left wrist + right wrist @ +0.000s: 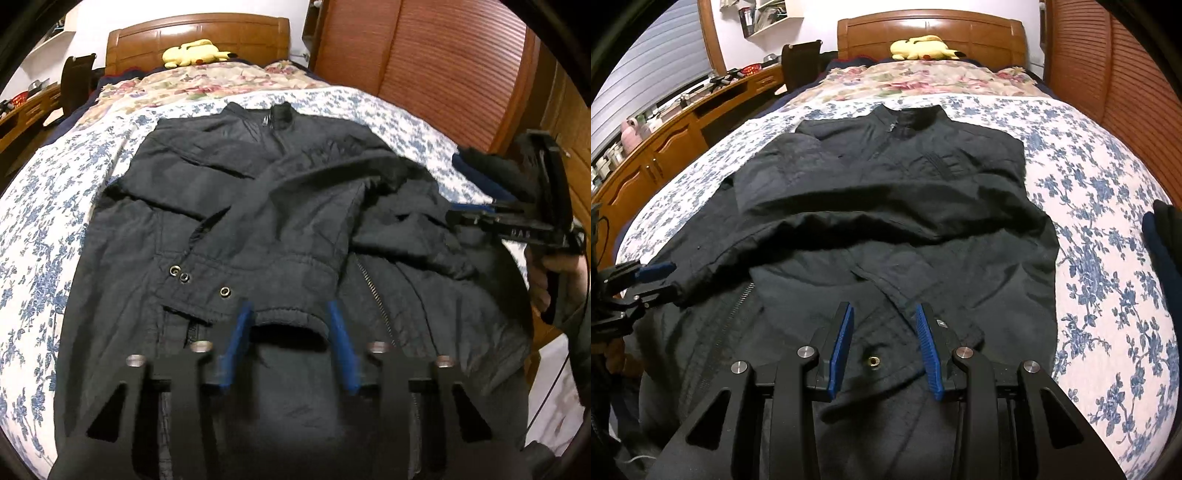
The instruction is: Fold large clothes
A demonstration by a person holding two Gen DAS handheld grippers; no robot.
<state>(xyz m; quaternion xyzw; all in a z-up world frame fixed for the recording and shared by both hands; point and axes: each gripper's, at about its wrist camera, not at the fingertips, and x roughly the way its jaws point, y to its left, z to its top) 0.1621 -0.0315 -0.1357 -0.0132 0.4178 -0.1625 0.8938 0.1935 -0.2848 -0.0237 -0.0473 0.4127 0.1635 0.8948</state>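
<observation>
Left wrist: black jacket (258, 221) flat on bed (44, 229), collar far, one sleeve folded across chest. Left gripper (290, 317) jaws wide apart, straddling sleeve cuff (291, 314) – not clamped, holds nothing. Right gripper (517, 206) seen side-on, state can't tell

Right wrist: right gripper (884, 325) open over hem, empty; left gripper (653, 280) at sleeve end. Jacket looks soft, limp, slightly slick, bulky – best pinched at cuff or hem seams, likely to slump

Black zip-front jacket (886, 206) I saw lay front-up across the floral bed (1108, 258), collar toward the headboard, both sleeves folded inward over its chest, wrinkled
</observation>
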